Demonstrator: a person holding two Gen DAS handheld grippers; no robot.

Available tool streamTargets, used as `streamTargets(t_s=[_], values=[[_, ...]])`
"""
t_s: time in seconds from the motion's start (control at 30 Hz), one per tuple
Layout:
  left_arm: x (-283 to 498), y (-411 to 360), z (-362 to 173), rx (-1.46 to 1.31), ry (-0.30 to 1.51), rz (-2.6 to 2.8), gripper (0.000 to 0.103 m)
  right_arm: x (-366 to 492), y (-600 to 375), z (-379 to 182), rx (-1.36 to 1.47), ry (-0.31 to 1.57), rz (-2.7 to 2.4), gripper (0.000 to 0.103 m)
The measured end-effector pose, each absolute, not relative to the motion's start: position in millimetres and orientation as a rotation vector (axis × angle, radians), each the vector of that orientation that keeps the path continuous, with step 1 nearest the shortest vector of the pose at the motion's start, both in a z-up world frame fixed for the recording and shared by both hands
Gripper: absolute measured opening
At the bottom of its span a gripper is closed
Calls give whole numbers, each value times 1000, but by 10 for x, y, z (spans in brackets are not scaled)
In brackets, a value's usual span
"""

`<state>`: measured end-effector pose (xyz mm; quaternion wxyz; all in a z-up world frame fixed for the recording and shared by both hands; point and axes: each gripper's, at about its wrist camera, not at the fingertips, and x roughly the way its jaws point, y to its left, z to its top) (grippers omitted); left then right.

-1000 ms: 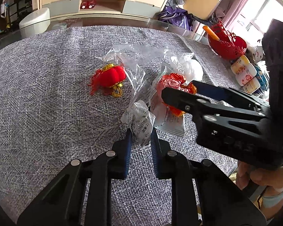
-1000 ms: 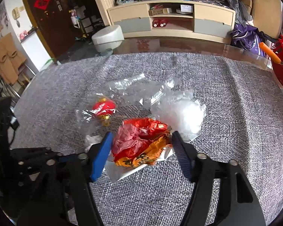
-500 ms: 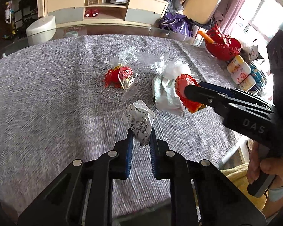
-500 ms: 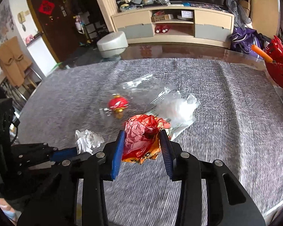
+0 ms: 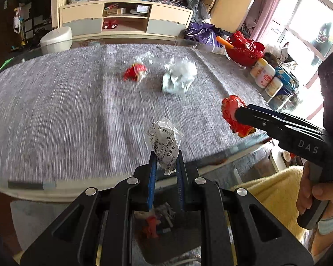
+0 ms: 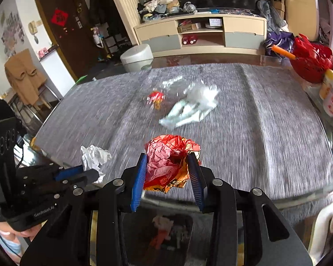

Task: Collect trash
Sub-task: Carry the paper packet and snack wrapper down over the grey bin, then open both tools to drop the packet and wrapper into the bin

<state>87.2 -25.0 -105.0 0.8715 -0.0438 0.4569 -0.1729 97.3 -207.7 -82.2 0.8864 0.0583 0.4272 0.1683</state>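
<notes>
My left gripper [image 5: 165, 158] is shut on a crumpled white printed wrapper [image 5: 165, 140], held above the table's near edge; it also shows in the right wrist view [image 6: 93, 156]. My right gripper [image 6: 168, 163] is shut on a crumpled red and gold foil wrapper [image 6: 169, 163], which shows at the right of the left wrist view [image 5: 234, 113]. Below both grippers stands a bin with trash in it [image 5: 157, 221], also in the right wrist view [image 6: 166, 230]. On the grey cloth table [image 5: 55, 110] lie a red lantern ornament in clear plastic [image 5: 135, 73] and white crumpled plastic [image 5: 179, 77].
A red basket [image 5: 244, 51] and several white bottles [image 5: 264, 75] stand at the table's right edge. A yellow cushion [image 5: 275, 197] lies below at the right. A cabinet [image 5: 126, 22] stands behind the table.
Both grippers have pulled back from the table's middle past its near edge, each carrying its wrapper. The bin has come into view beneath them.
</notes>
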Motion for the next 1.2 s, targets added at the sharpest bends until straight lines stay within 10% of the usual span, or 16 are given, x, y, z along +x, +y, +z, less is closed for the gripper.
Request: streamTargets(t_s=[1.2], values=[[-114,-271,-2372,-120,1221,-353,25,172,-1932,-2222,207,1170,355,49]])
